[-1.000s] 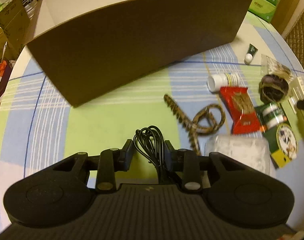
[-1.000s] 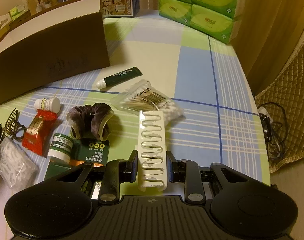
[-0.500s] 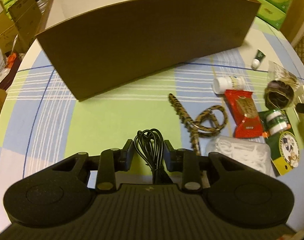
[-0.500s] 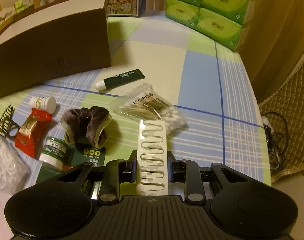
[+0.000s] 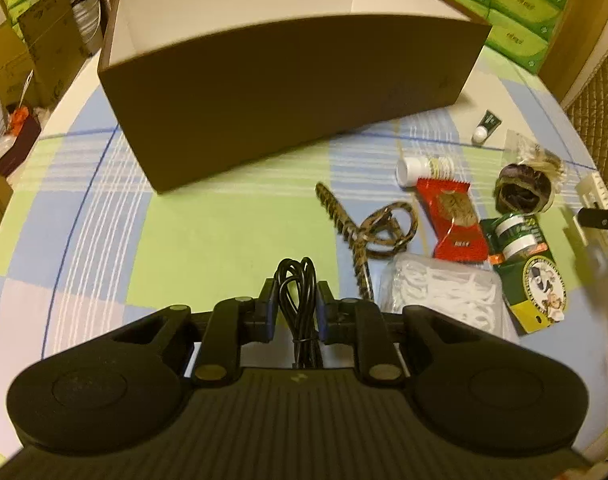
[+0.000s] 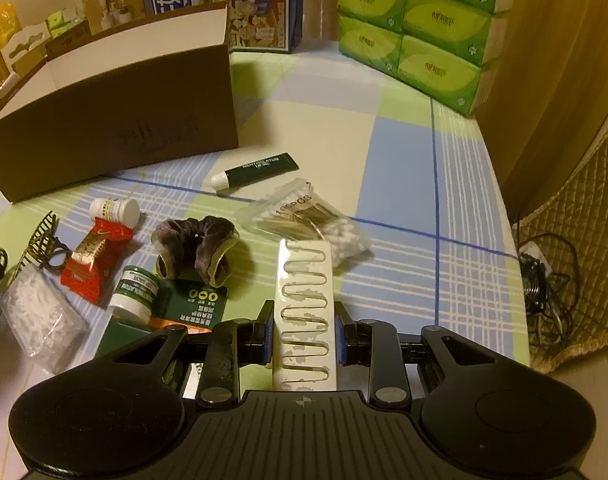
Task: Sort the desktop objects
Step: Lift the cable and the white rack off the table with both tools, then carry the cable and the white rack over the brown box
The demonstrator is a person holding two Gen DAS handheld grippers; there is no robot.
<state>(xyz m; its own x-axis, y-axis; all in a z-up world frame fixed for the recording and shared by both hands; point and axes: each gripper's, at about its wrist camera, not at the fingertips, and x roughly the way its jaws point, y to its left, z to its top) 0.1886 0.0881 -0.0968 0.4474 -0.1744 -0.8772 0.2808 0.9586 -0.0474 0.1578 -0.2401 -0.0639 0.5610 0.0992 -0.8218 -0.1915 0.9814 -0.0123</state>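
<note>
The left tongs [image 5: 296, 308] are clamped on a coiled black cable [image 5: 298, 296], its loops poking out past the tips so the bundle stays together; the right tongs [image 6: 304, 332] pinch a flat white plastic rack with wavy slots [image 6: 305, 312] by its long edges. Both point down over the checked-cloth counter [image 5: 208, 236], facing the open brown cardboard box [image 5: 288, 88], probably the bin; the leopard-print hair claw [image 5: 363, 228] and red snack packet [image 5: 453, 220] lie unsorted beside it.
</note>
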